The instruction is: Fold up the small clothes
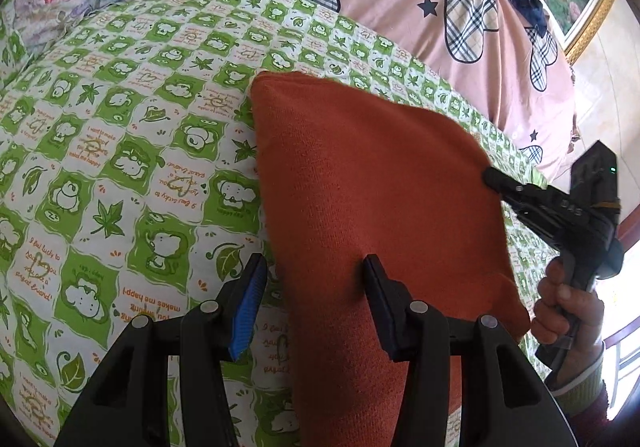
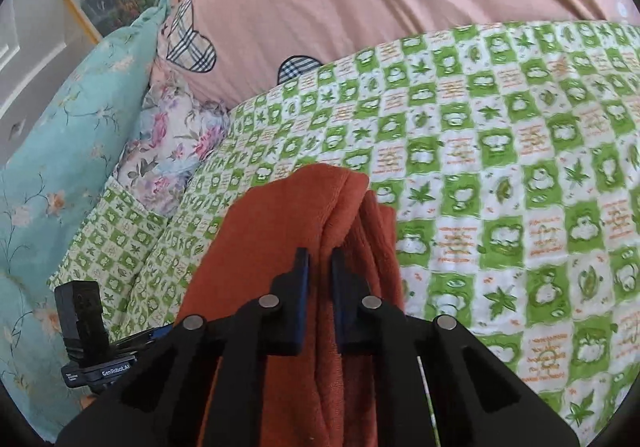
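Rust-orange cloth [image 2: 280,231] on green-checked sheet [image 1: 120,167], pinched by right gripper [image 2: 320,271] fingers; left gripper [image 1: 316,279] fingers apart.

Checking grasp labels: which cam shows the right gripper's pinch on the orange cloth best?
Right wrist view. The right gripper looks straight down its jaws, which press a bunched fold of the orange cloth between the pads. The left wrist view shows that gripper only side-on at the cloth's far edge; pad contact is hidden.
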`<state>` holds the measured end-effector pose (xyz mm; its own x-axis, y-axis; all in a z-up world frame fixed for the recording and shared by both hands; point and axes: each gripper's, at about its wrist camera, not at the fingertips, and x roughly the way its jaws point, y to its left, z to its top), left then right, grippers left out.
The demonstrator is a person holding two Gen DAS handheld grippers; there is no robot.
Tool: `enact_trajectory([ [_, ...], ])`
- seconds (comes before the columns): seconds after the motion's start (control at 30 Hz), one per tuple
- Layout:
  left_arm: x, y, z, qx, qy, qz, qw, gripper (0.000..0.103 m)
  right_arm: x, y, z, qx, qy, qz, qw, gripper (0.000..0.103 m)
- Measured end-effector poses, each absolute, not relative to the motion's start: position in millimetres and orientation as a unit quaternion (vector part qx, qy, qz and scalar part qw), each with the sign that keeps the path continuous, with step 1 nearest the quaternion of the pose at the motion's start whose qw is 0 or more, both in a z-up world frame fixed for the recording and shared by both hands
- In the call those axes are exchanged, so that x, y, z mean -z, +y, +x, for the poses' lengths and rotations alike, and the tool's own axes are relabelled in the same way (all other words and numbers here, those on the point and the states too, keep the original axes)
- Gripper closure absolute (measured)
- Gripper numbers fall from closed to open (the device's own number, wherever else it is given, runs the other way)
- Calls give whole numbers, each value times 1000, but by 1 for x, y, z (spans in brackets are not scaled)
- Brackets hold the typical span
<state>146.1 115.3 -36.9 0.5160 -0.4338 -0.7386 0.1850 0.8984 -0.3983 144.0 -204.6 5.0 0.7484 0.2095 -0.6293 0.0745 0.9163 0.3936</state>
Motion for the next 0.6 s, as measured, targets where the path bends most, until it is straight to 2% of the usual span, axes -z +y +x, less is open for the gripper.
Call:
enact_trajectory([
  [0.27,51,104,148,193,468,-123,853,50,44,-222,157,4,390,222,893,92],
  [0.43,58,98,149,176,469,-94,860,38,41,-222,156,14,393,220,893,91],
  [0.6,43,101,143,159,467,-89,865,38,15,-223,135,41,371,222,901,90],
])
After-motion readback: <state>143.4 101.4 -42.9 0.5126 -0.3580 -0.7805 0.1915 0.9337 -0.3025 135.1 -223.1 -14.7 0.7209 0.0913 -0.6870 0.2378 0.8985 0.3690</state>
